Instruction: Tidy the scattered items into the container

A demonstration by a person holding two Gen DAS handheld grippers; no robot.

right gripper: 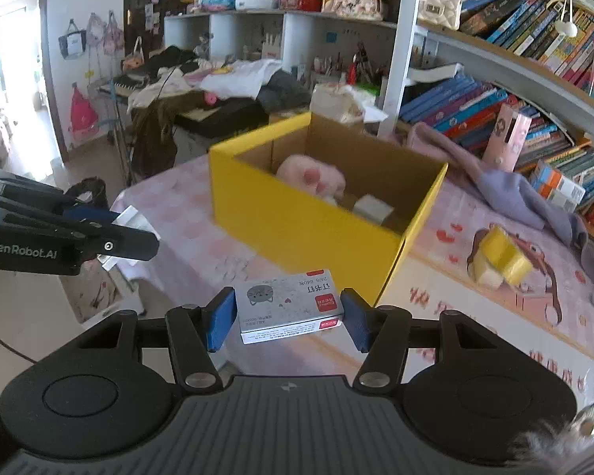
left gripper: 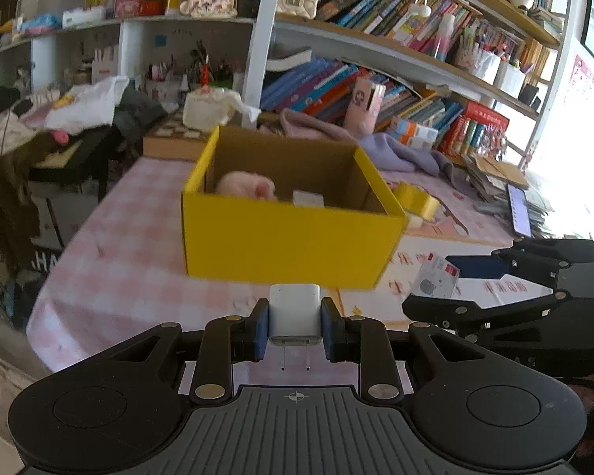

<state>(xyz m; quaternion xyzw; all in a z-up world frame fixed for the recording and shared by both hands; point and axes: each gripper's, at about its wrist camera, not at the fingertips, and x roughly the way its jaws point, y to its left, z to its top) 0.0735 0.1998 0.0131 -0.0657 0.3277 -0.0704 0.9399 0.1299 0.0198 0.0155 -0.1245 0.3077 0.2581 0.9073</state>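
Left gripper [left gripper: 295, 328] and right gripper [right gripper: 289, 318] jaws clamped.

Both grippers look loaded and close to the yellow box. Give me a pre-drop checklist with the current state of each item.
1. Left gripper shut on white charger: ok.
2. Right gripper shut on staples box: ok.
3. Yellow box open on top: ok.
4. Free floor space inside, beside pink plush and white block: ok.
5. Either item over the box opening: not ok, both short of the near wall.
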